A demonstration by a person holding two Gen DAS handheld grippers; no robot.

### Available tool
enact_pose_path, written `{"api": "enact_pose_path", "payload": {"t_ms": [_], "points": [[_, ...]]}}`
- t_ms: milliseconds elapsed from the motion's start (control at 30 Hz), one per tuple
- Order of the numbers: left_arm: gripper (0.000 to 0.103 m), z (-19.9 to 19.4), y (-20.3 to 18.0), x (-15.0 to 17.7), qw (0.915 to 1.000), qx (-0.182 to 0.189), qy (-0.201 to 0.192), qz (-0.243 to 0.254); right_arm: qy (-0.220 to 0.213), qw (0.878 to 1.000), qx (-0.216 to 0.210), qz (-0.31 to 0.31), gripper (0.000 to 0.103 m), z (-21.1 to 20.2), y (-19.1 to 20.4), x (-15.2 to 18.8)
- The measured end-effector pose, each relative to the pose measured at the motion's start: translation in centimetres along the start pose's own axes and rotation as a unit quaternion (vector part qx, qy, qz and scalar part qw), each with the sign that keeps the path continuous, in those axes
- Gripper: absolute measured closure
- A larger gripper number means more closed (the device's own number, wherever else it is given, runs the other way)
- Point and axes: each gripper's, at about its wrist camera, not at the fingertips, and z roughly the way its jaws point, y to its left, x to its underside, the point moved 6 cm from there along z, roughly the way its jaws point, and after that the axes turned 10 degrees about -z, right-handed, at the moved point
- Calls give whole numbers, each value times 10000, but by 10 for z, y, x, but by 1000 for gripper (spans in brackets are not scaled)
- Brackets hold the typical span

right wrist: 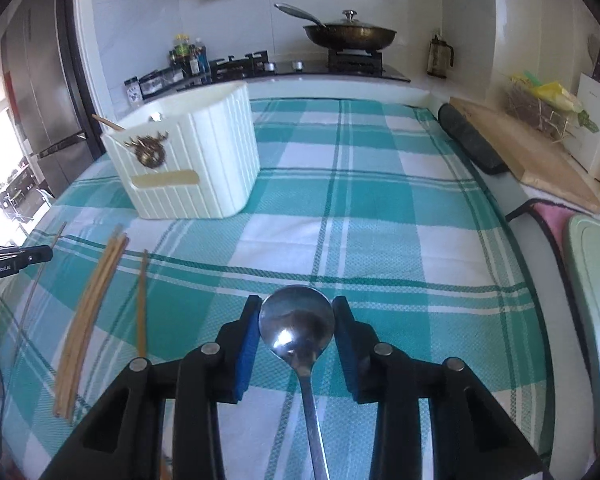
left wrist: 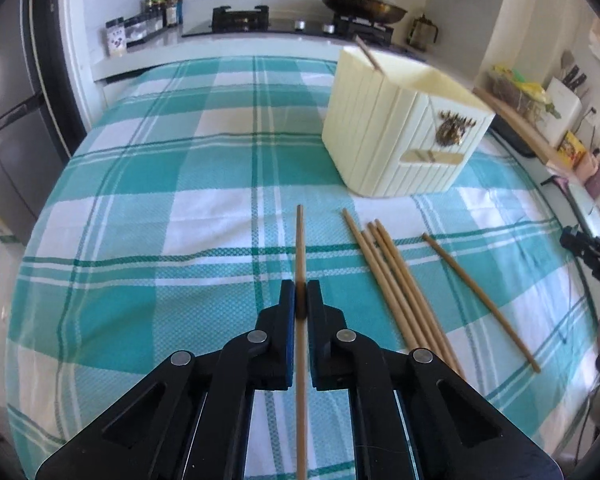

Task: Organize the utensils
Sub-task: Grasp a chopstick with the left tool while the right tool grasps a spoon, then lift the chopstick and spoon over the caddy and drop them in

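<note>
A big grey fridge point(right wrist: 40, 80) stands on the left. The table point(left wrist: 160, 208) wears a green and white checked cloth. The left gripper point(left wrist: 301, 300) is pinched tight on one chopstick point(left wrist: 300, 240). More chopsticks point(left wrist: 396, 284) lie beside it on the cloth, near the cream box point(left wrist: 396, 136). The right gripper point(right wrist: 296, 320) is open wide around a shiny spoon point(right wrist: 296, 324), with small gaps on both sides. Behind, a pan point(right wrist: 350, 34) sits on the stove. A wooden board point(right wrist: 532, 152) lies on the right.
</note>
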Motion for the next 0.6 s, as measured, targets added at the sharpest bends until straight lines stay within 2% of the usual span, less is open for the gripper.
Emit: {"api": "enact_pose_path", "payload": {"t_ms": [300, 600], "points": [[99, -79, -11, -5, 9961, 452, -745, -132, -695, 9974, -145, -87, 67, -77, 23, -23], [99, -111, -17, -12, 9917, 695, -1051, -246, -1021, 9946, -177, -71, 67, -102, 29, -39]]}}
